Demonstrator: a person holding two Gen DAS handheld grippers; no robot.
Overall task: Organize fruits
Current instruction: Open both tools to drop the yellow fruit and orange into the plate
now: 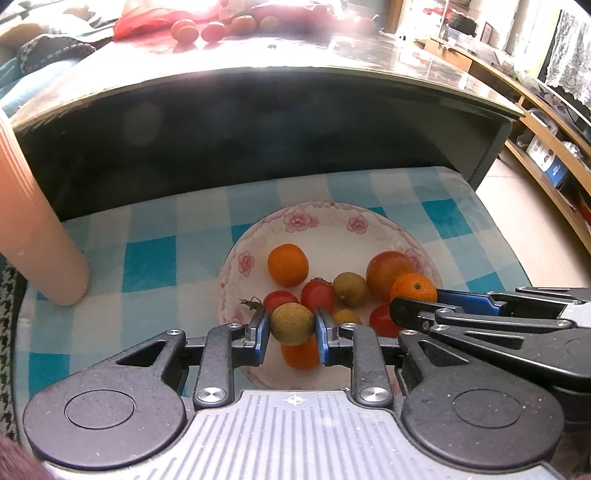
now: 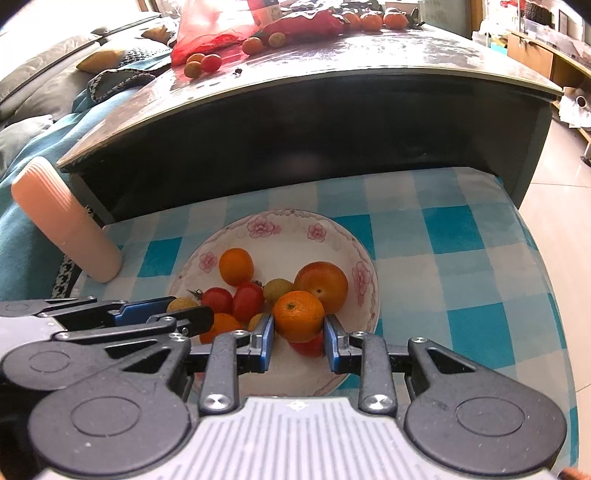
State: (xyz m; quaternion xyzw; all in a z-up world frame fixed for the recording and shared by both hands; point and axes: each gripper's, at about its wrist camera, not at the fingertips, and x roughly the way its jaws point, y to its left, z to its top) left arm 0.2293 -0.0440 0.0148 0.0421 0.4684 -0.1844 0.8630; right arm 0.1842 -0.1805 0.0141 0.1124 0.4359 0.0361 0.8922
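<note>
Blue-and-white checked cloth (image 2: 461,229) covers a low cushioned seat, and behind it stands a dark worktop (image 2: 332,55) carrying a red plastic bag (image 2: 221,33) and several loose fruits (image 2: 201,64) yet to be gathered. On the cloth sits a floral plate (image 2: 288,225) holding small oranges, red tomatoes and a few yellow-green fruits, with a larger reddish-orange fruit (image 2: 321,282) at its right side. A peach-coloured ribbed cylinder (image 2: 62,221) lies on the cloth to the left of the plate. The left hand-held gripper (image 1: 291,325) pinches a yellow-green fruit (image 1: 291,324) between its blue pads, held above the near part of the plate. The right hand-held gripper (image 2: 299,326) likewise clamps a small orange (image 2: 299,315), poised over the plate's near right portion above a red tomato (image 2: 306,345). Both tools point forward and downward at the plate, side by side and very close, the right one's fingers crossing just beside the left one's. The chief risk, I judge, is a clash between the two tools while they release in such tight quarters. A round fruit let go onto the pile could also roll off the shallow rim onto the cloth, and a drop from too high might bruise the soft tomatoes beneath.
</note>
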